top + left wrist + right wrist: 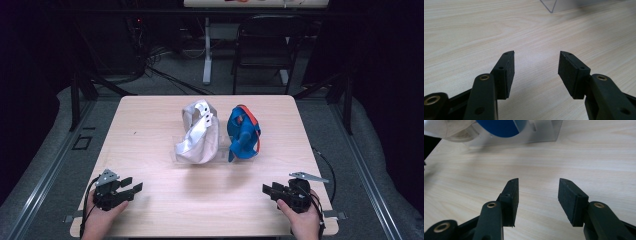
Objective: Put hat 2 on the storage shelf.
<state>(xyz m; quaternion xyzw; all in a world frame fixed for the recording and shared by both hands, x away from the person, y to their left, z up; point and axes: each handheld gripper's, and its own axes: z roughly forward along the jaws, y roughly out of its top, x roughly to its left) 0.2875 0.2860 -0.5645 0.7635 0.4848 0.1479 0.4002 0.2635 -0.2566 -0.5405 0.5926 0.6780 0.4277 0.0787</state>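
Both the left gripper (131,184) and right gripper (269,190) rest released and empty on the bench (150,145), near a white shoe (199,134) and blue shoe (243,133).

- The left hand (100,220) is coming in from the bottom edge at the near left, gripping the left gripper (131,186) from behind.
- The left gripper's jaws are standing spread apart, pointing right and slightly forward, with nothing between the pads (510,75).
- The right hand (304,220) is holding the right gripper (267,190) at the near right.
- The right gripper's jaws are gaping wide, pointing left toward the middle, pads (569,200) bare.
- Both grippers are sitting low, well apart from each other.
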